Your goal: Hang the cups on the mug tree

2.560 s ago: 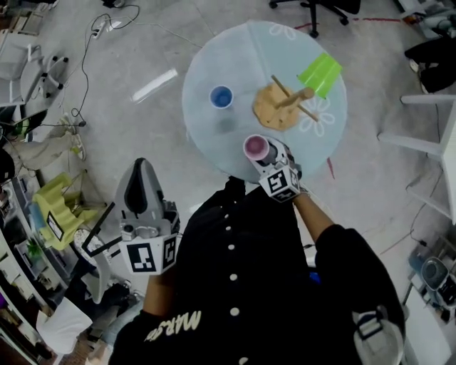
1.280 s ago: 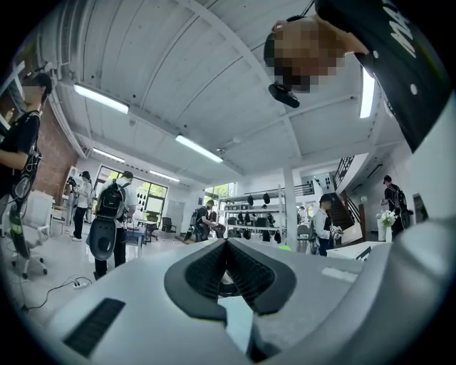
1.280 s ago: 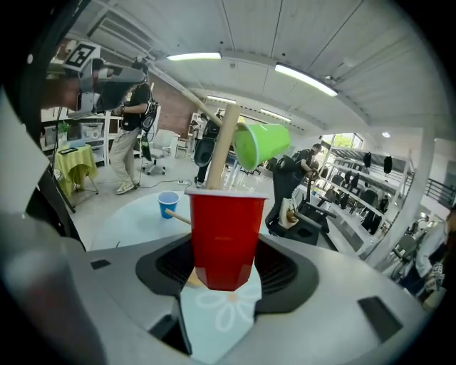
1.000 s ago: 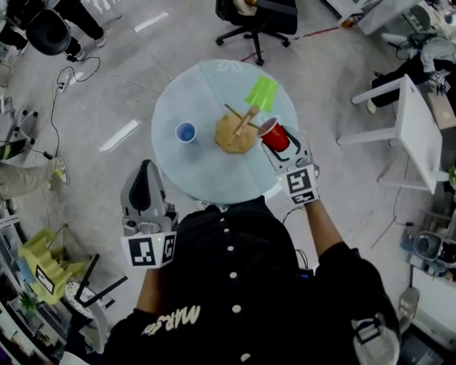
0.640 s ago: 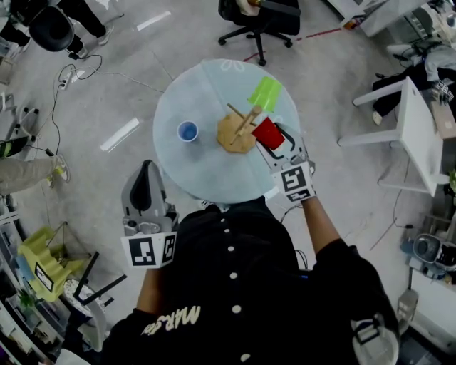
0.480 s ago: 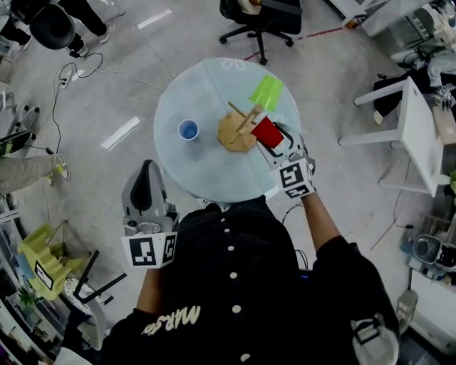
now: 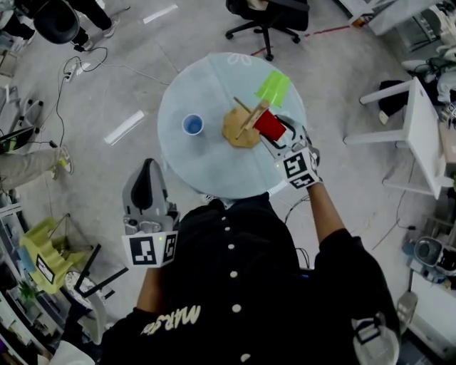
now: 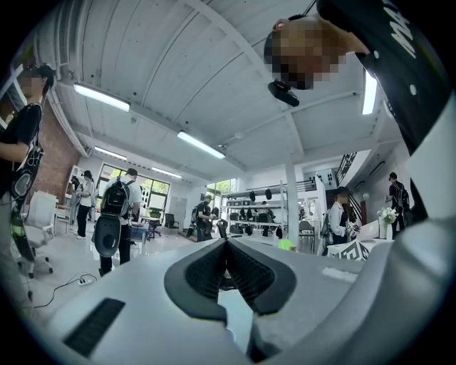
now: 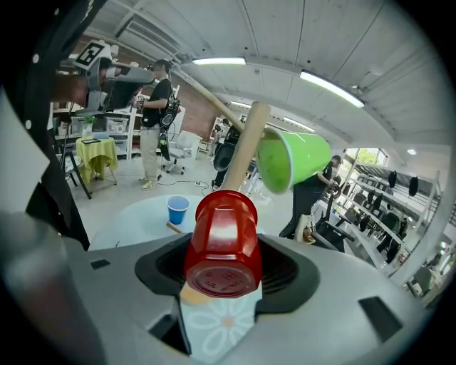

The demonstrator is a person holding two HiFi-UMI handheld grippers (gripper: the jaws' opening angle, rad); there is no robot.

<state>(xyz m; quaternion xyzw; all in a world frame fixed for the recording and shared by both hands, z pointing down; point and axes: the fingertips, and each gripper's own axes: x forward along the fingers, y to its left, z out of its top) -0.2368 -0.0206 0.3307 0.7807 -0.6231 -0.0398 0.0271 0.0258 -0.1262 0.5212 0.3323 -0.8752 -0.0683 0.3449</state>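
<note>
Closest in, the left gripper (image 7: 144, 171) is parked beside the person's dark shirt (image 7: 235, 285), off the edge of the desk (image 7: 214, 167) and over the floor. Its jaws are pressed together with nothing in them, so it's basically idle.

The right gripper (image 7: 279, 135) is out over the near right part of the round, pale blue desk, tilted down a bit. It's clamped on the red cup (image 9: 222, 239), with the pads squeezing the cup's sides. The cup lies on its side in the grip, bottom facing back toward the gripper's camera and mouth pointing away at the mug tree (image 7: 242, 128). From above, the red cup is right up against the wooden post of the tree, on its right side. I honestly can't tell whether a peg is inside the cup or not.

Just past that, the green cup (image 7: 272, 88) hangs on a peg on the far side of the tree, tilted with its mouth toward the post. The tree's round wooden base sits near the middle of the desk.

Over to the left of the tree, well apart from it, the blue cup (image 7: 192, 125) stands upright on the desk.

Beyond the desk there's a black office chair (image 7: 267, 18) on the floor.
</note>
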